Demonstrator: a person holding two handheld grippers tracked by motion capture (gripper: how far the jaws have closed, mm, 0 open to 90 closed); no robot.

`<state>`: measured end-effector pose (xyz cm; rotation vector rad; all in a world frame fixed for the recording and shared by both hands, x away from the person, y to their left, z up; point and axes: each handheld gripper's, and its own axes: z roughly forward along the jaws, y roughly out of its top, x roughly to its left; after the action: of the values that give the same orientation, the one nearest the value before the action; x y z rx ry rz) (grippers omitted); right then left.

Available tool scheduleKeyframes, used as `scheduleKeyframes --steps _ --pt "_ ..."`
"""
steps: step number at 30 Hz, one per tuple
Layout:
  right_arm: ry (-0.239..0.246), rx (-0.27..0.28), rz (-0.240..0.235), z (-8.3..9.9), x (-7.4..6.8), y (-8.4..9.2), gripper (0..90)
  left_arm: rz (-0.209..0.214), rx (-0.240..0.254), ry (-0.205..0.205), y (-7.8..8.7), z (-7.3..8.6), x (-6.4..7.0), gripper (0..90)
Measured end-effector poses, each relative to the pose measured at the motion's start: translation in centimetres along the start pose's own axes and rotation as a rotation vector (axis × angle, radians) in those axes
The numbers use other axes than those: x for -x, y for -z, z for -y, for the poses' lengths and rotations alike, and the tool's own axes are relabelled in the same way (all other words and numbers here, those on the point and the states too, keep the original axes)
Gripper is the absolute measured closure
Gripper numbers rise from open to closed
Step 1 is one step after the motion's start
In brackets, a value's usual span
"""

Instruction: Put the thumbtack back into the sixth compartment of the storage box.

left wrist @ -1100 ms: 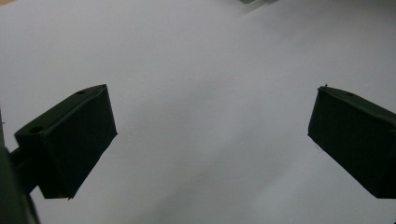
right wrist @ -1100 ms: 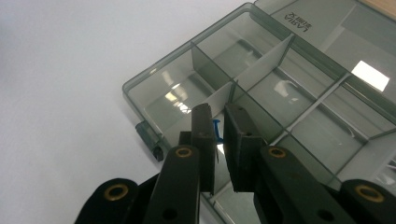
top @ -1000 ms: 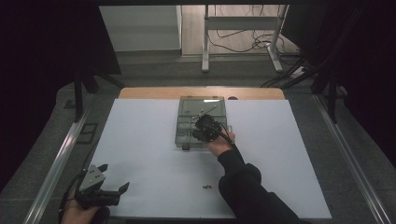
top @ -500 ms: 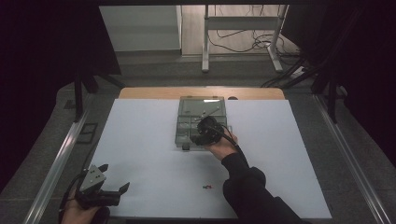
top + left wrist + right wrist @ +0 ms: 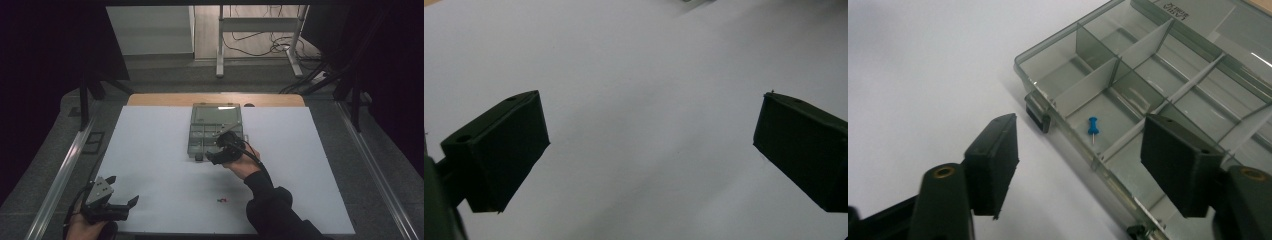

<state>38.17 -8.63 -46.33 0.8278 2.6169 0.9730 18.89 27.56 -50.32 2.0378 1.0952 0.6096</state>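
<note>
Sorting pushpins into the compartment box [image 5: 216,131]: the blue pushpin [image 5: 1092,126] now lies in a front compartment near the latch [image 5: 1037,116], shaft pointing toward the front wall, clear of both pads. The right claw [image 5: 1078,167] has just been opening and stands released, nothing between its jaws, poised over the box's front edge. In the high view the same claw [image 5: 218,152] sits at the box's near rim. One more pin, red and dark [image 5: 222,201], lies on the white worktop [image 5: 150,150] well apart from the box, nearer the person. The left claw [image 5: 649,150] hangs released over bare worktop at the near left corner. Judgement for the step: lift straight off without brushing the dividers, then approach the remaining pin low with the jaws straddling its head, closing gently so that it does not skate.
</note>
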Motion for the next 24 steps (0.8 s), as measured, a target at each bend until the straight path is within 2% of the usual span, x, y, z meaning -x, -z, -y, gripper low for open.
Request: scheduleKeyframes --steps 6,11,18,24 --pt "0.004 0.0 0.018 0.8 -0.5 0.7 18.7 0.0 -0.001 0.0 0.0 0.0 0.0 1.4" --pt "0.002 0.012 0.014 1.3 -0.9 1.3 11.9 0.0 -0.002 -0.001 0.0 0.0 0.0 1.4" --pt "0.01 -0.01 0.023 2.2 -1.2 1.9 3.4 0.0 -0.002 -0.002 0.0 0.0 0.0 1.4" --pt "0.022 -0.04 0.03 3.0 -1.5 2.3 0.2 0.0 -0.002 -0.003 0.0 0.0 0.0 1.4"
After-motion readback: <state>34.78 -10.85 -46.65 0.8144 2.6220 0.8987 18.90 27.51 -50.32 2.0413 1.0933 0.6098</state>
